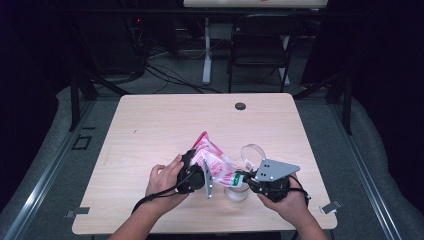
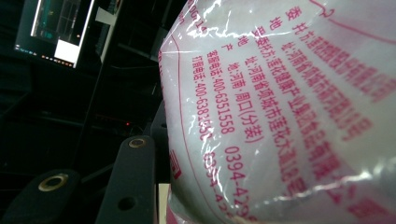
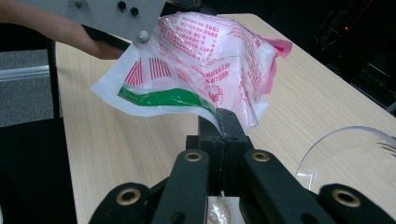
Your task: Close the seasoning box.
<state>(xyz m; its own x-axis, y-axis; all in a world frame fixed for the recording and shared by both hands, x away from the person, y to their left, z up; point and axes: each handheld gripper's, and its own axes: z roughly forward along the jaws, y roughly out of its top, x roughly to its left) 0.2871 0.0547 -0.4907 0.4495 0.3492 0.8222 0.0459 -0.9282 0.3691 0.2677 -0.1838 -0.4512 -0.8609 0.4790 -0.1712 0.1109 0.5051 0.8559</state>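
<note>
We see a plastic bag [image 1: 214, 162] printed in red, filled with something white, held up off the table [image 1: 165, 125] between the two grippers near the front edge. In the right gripper view the bag [image 3: 205, 60] hangs just ahead of the jaws, and its green-striped lower edge runs into them: the right gripper [image 3: 223, 122] is pressed together on that edge of the bag. In the high view this gripper [image 1: 246, 177] sits to the right of the bag, with a clear plastic lid [image 1: 252, 152] just behind it. The left gripper [image 1: 196, 172] holds the bag's other side. In its own view the bag [image 2: 289, 112] lies against the jaws, which are clamped on it.
</note>
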